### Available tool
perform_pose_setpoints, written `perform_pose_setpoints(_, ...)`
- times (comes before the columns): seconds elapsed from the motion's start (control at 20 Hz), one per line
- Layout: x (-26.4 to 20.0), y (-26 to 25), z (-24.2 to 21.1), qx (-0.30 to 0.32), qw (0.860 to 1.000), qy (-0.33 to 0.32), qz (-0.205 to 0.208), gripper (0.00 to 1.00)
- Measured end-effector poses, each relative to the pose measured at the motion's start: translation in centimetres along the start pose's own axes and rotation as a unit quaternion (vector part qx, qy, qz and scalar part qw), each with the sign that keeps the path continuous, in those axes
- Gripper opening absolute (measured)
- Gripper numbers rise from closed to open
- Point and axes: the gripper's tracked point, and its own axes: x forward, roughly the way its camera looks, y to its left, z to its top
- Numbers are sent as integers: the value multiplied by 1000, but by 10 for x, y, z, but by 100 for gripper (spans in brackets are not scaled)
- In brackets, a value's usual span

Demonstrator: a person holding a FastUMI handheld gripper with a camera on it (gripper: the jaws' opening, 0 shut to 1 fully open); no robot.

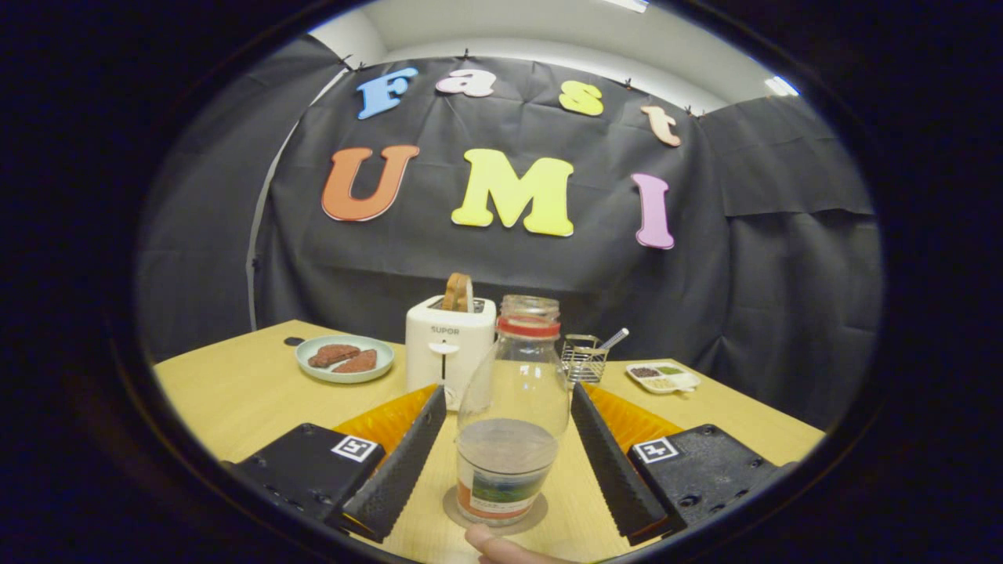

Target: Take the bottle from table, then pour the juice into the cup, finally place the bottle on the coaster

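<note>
Gripper view: the gripper [508, 427] stands released, fingers spread either side of the bottle [511, 415] without touching it; the bottle sits upright on the coaster [457, 509] on the table [235, 392]; a toaster [447, 345] stands beyond.

"SUPOR" on the white toaster [448, 345]; bottle [511, 415] label too blurred to read.

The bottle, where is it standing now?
The bottle stands on a coaster between the open hand-held gripper fingers, untouched, with the toaster behind it.
</note>
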Motion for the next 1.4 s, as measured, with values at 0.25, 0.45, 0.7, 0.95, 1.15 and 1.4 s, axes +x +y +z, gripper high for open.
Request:
perform_pose_setpoints(0.25,-22,-12,42,16,1000,-18,-12,100)
perform_pose_setpoints(0.45,-45,-26,69,16,999,-26,-25,100)
perform_pose_setpoints(0.7,-81,-39,100,2,999,-33,-28,100)
perform_pose_setpoints(0.95,-121,-49,127,-4,999,-28,-28,100)
perform_pose_setpoints(1.15,-152,-57,148,0,1000,-20,-23,100)
perform_pose_setpoints(1.4,-193,-70,178,6,999,-24,-22,100)
